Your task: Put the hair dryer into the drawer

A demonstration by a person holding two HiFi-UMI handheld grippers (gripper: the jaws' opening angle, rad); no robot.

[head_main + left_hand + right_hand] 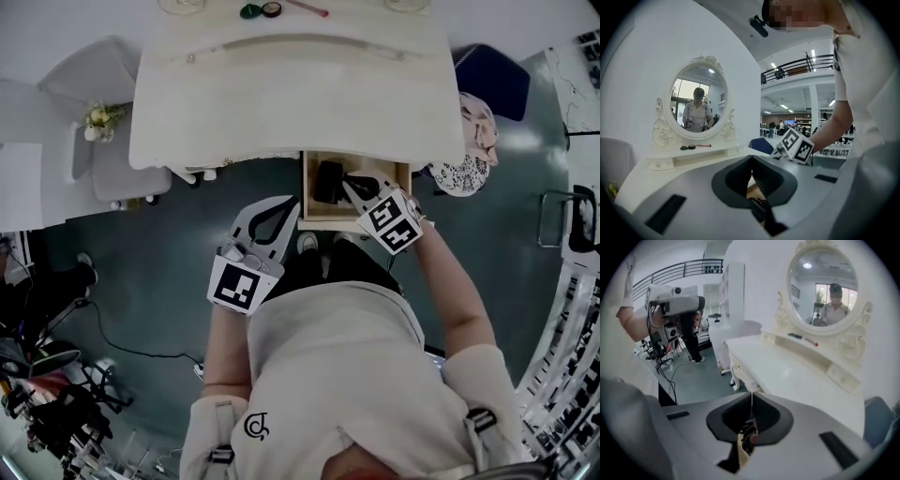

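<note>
Nearest you, your grey two-jaw left gripper (286, 208) hangs just left of the open light wooden drawer (307, 195), near its front corner. Its jaws are pressed together with nothing between them. Your right gripper (351, 185) hovers over the drawer's right half, tilted down into it, its jaws likewise closed and empty. The black hair dryer (327, 182) lies inside the drawer, in its left half, just beside the right gripper's tips. Beyond the drawer spreads the white dressing table (291, 94), with the oval ornate-framed mirror (699, 101) at its far edge.
</note>
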